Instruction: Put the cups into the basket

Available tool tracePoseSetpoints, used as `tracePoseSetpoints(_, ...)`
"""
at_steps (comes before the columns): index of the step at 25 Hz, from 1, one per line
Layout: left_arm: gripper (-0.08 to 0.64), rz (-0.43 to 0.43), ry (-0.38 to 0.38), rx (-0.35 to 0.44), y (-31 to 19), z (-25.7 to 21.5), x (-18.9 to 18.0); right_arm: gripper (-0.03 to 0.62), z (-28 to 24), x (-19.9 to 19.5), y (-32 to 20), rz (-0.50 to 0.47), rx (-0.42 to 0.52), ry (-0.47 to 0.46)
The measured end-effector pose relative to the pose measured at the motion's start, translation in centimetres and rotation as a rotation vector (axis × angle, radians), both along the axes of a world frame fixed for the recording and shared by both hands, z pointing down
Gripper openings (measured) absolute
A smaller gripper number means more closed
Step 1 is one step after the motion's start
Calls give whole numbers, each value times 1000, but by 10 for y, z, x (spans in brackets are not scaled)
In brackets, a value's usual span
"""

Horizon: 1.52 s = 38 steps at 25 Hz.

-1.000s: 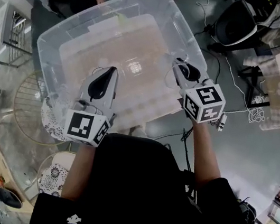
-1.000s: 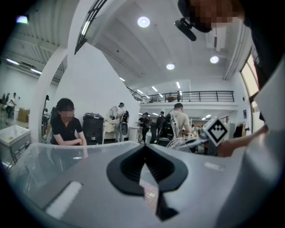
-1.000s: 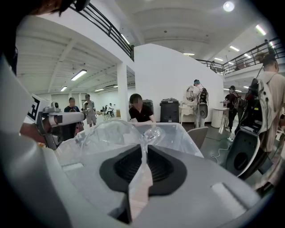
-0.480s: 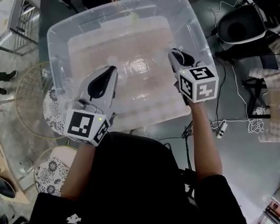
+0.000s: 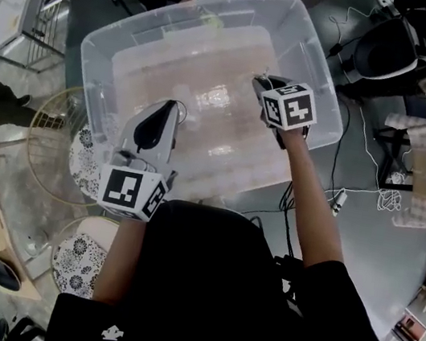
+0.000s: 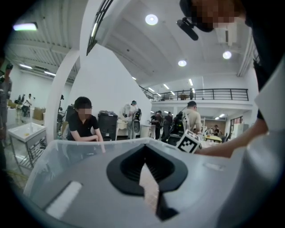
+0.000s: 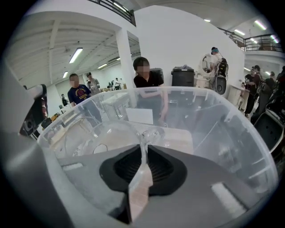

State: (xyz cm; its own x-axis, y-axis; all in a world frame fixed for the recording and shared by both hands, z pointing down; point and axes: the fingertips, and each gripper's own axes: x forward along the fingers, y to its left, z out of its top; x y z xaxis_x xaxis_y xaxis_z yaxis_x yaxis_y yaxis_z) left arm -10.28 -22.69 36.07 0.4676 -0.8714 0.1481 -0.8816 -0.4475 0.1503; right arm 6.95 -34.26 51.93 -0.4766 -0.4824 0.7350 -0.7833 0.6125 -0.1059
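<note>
While the person stood over it, the big clear plastic basket (image 5: 224, 12) filled the middle of the head view. The left gripper (image 6: 145, 167) hovered roughly level over the basket's near left rim, its jaws pressed fully together with nothing between them. The right gripper (image 7: 143, 165) tilted down inside the basket's right side, its jaws closed on the thin wall of a clear cup (image 7: 104, 140). The cup hung within the basket's walls, just left of those jaws.
</note>
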Motion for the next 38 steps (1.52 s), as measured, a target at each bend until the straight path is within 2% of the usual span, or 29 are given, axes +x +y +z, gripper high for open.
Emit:
tracePoseSetpoints(11, 8, -11, 3, -30, -13, 15, -12, 41, 88, -3, -7, -38, -193, 136)
tracePoseSetpoints(16, 8, -12, 5, -44, -15, 20, -11, 41, 122, -10, -15, -97, -268, 220)
tracePoseSetpoints(20, 8, -16, 6, -54, -16, 23, -14, 41, 146, -16, -14, -128, -315, 243)
tracePoseSetpoints(25, 8, -37, 7, -69, -19, 28, -25, 41, 170, -17, -9, -159, -336, 295)
tracePoseSetpoints(32, 8, -47, 4, -85, -23, 35, -33, 41, 188, -16, -9, -140, -349, 281)
tracePoseSetpoints(38, 8, -47, 0, -98, -23, 39, -36, 43, 203, -13, -4, -182, -360, 332)
